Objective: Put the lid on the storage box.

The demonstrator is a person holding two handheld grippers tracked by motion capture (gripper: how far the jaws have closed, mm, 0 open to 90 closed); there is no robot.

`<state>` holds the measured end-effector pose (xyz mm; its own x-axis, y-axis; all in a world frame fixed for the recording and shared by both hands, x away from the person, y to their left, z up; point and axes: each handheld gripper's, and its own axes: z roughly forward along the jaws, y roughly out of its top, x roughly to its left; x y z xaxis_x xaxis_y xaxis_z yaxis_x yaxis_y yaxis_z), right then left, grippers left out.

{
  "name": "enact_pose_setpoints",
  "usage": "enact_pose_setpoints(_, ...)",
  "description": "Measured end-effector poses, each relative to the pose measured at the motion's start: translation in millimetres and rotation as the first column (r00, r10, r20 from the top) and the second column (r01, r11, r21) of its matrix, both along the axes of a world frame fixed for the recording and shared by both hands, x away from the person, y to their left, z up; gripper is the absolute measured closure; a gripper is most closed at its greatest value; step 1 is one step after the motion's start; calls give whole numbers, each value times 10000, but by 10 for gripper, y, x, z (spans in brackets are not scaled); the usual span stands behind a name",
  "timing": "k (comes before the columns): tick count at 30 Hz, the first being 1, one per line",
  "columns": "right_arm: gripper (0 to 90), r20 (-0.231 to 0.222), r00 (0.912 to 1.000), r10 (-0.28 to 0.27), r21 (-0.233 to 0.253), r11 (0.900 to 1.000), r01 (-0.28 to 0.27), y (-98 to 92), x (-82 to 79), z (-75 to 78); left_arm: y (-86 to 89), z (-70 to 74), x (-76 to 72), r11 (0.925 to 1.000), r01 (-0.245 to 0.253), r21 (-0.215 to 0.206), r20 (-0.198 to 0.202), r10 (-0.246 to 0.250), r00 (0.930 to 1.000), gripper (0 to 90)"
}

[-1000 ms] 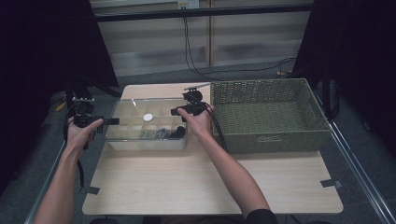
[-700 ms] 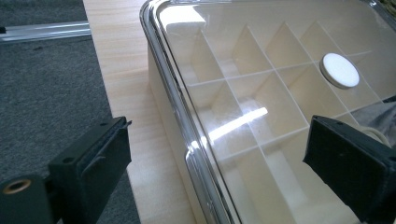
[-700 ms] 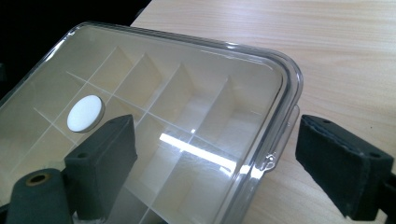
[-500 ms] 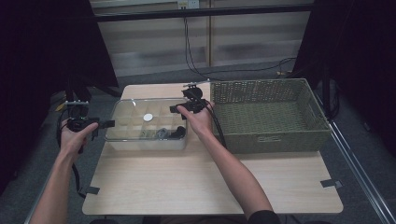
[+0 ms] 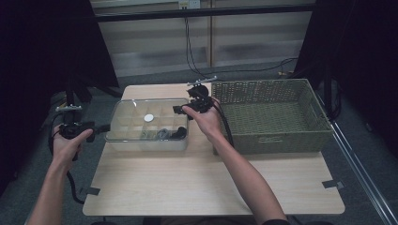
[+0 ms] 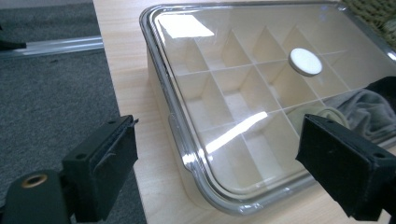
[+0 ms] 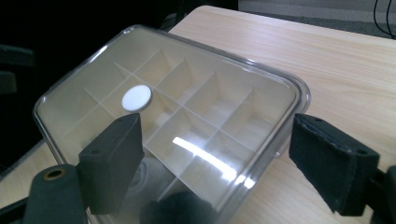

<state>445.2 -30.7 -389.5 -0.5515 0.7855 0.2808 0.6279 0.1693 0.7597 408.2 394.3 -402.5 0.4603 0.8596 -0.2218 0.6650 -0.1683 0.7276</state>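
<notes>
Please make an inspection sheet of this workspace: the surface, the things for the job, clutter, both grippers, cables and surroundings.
Surface: wooden table, front part bare; tape pieces at its front corners.
Job's things: clear divided box, lid on, a white round knob on the lid; dark items in the compartments nearest the person.
Clutter: green woven basket right of the box, nothing seen inside.
Grippers: left gripper open at the box's left end; right gripper open at its right end.
Cables: one trails from each gripper; more hang behind the table.
Surroundings: grey floor, dark curtains at the sides.
</notes>
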Motion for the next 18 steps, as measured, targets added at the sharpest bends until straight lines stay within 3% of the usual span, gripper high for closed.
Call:
enact_pose_setpoints(6,172,57,9998,210,409,9989,-213,-152,-88,-60,22,-35,-119,10000,-22,-90,138,23,9999,111)
enact_pose_setpoints(9,177,239,9995,221,544,9982,-233,-217,-126,-5,-10,-39,-182,10000,11,-2,194,-11,9998,111)
enact_pose_setpoints(14,175,536,9982,279,551,9980,-309,-344,-210,106,-152,-1,-287,9998,220,23,417,-221,9989,111)
enact_pose_setpoints(18,163,622,9977,259,625,9976,-298,-463,-287,127,-265,31,-368,9990,436,-103,835,-426,9956,112)
